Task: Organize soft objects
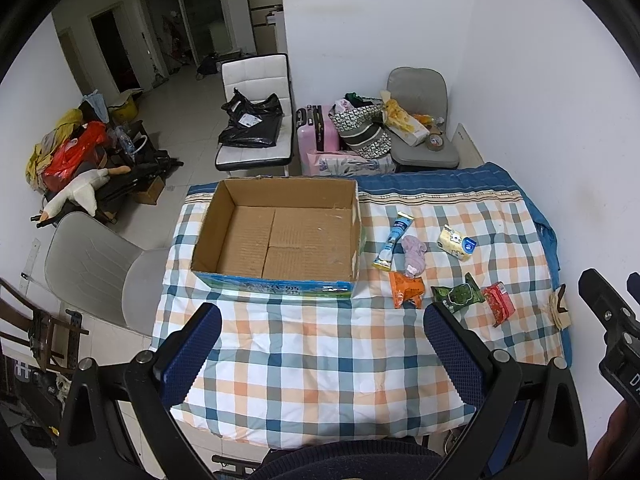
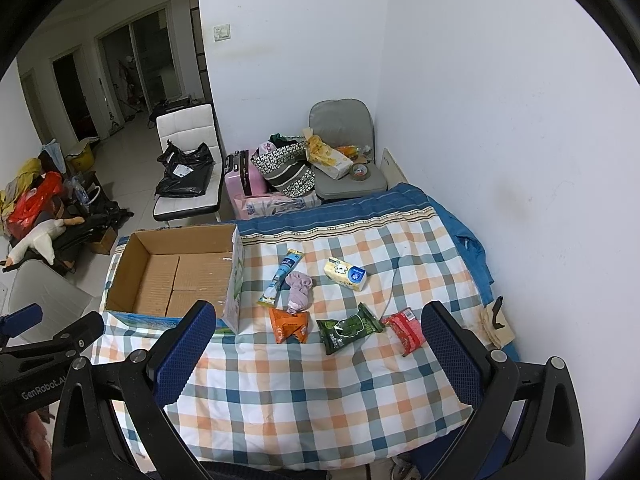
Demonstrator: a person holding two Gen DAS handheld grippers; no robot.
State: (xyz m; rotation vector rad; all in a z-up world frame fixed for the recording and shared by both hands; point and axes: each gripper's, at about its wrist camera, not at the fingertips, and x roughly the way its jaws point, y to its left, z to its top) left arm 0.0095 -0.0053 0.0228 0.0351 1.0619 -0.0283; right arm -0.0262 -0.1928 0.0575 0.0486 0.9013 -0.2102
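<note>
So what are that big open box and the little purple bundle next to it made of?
The box looks like corrugated cardboard: matte brown inside, ribbed floor flaps, printed outside. The purple bundle seems to be soft knit fabric, perhaps a sock: crumpled and dull, though too small to be sure.

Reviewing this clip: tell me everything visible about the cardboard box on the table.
The cardboard box is a shallow open-topped brown corrugated carton; nothing shows inside it, and its floor shows overlapping bottom flaps. Its outer walls carry blue, green and white print. It stands upright on the checked cloth at the table's left side, left of the small packets. The blue tube-shaped packet lies nearest, apart from it. Neither gripper touches it.
</note>
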